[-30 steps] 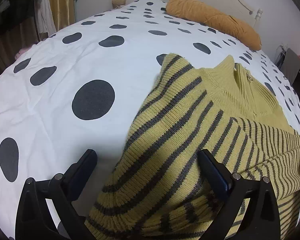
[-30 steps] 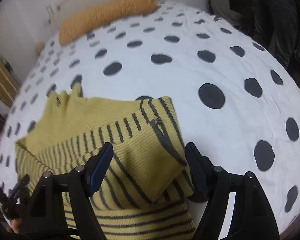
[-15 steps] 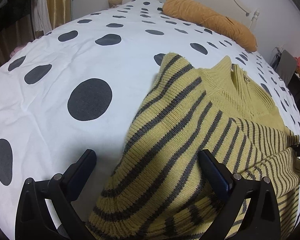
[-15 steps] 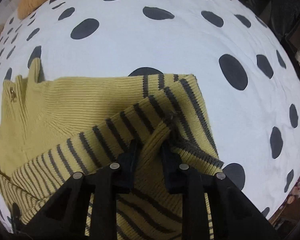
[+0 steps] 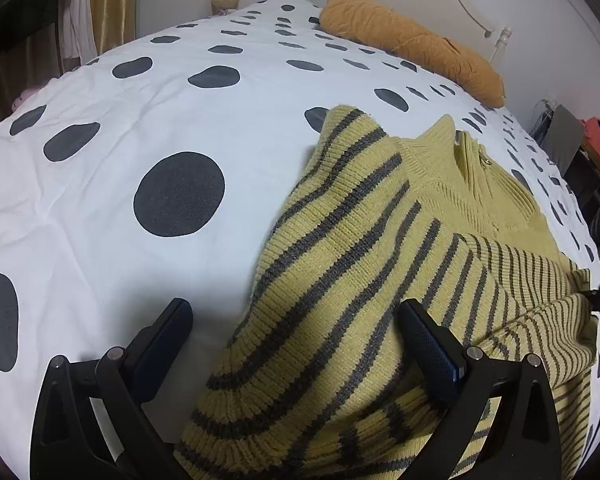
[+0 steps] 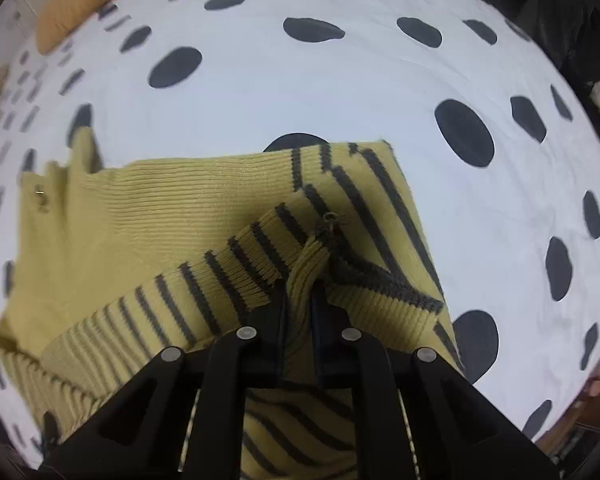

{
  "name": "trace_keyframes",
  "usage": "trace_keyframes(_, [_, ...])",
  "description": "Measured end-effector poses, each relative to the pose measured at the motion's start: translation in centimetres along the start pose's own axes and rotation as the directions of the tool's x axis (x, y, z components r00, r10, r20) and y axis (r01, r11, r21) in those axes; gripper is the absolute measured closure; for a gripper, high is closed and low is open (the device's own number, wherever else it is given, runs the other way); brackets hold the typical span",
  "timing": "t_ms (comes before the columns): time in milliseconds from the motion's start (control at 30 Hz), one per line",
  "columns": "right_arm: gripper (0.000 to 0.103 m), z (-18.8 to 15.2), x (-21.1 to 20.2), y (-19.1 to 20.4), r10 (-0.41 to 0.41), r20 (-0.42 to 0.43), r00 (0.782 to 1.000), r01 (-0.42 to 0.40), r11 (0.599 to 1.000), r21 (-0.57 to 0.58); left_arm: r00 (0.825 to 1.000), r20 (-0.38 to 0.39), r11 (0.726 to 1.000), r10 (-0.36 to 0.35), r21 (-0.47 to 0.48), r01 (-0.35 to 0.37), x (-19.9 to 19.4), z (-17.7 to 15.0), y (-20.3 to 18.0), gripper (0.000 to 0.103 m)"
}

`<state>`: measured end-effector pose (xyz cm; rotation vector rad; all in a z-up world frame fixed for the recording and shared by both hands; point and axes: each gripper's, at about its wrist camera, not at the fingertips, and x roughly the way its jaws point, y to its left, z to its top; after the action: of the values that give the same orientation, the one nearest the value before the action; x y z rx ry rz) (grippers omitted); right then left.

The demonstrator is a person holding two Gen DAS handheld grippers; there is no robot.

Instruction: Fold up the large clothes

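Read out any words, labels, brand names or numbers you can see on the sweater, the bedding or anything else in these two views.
None: no readable text in either view.
striped sweater: only stripes and a small metal piece at the collar, too small to show any marking.
polka-dot bedspread: dots only.
orange pillow: plain.
right tool, shut on the sweater's cuff: no marking.
left tool, open: no marking.
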<state>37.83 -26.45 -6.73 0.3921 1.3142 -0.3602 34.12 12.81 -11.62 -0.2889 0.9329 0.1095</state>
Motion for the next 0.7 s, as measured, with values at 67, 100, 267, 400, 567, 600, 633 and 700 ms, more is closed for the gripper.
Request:
trace_keyframes(67, [0.094, -1.0, -1.8, -2.0, 0.084, 0.02, 0.996, -0.084, 0.996, 0.012, 1.0, -0.004, 1.0, -0.001, -0.003, 0.001, -0.1, 0.0, 0.0, 0.0])
trace_keyframes(100, [0.094, -1.7, -3.0, -3.0, 0.13, 0.043, 0.991, -0.13, 0.991, 0.014, 1.0, -0.006, 1.0, -0.005, -0.007, 0.005, -0.1, 0.0, 0.1, 0.0])
trace_keyframes(267, [0.094, -7.4, -8.8, -6.7, 0.303, 0.145, 0.942, -0.305, 0.952, -0.012, 1.0, -0.009, 0.999, -0.013, -0.03, 0.012, -0.4, -0.1, 0.7, 0.0])
trace_keyframes(400, [0.093, -12.3, -7.4, -11.1, 0.372, 0.097, 0.923, -0.376, 0.926, 0.025, 1.0, -0.014, 0.999, -0.01, -0.034, 0.01, -0.7, -0.3, 0.9, 0.0])
trace_keyframes(567, [0.082, -16.8, -2.9, -14.7, 0.446, -0.021, 0.895, -0.433, 0.878, 0.206, 1.0, -0.02, 0.998, -0.011, -0.057, 0.01, -1.3, -0.6, 1.5, 0.0])
trace_keyframes(600, [0.082, -17.5, -3.0, -15.2, 0.46, 0.005, 0.888, -0.451, 0.869, 0.204, 1.0, -0.023, 0.998, -0.012, -0.063, 0.01, -1.4, -0.6, 1.6, 0.0])
trace_keyframes(633, [0.078, -17.9, -3.1, -15.4, 0.467, 0.029, 0.884, -0.462, 0.863, 0.204, 1.0, -0.027, 0.998, -0.01, -0.068, 0.008, -1.5, -0.6, 1.7, 0.0])
trace_keyframes(700, [0.057, -18.2, -3.6, -15.2, 0.471, 0.069, 0.879, -0.475, 0.86, 0.186, 1.0, -0.03, 0.997, -0.006, -0.074, 0.004, -1.6, -0.7, 1.7, 0.0])
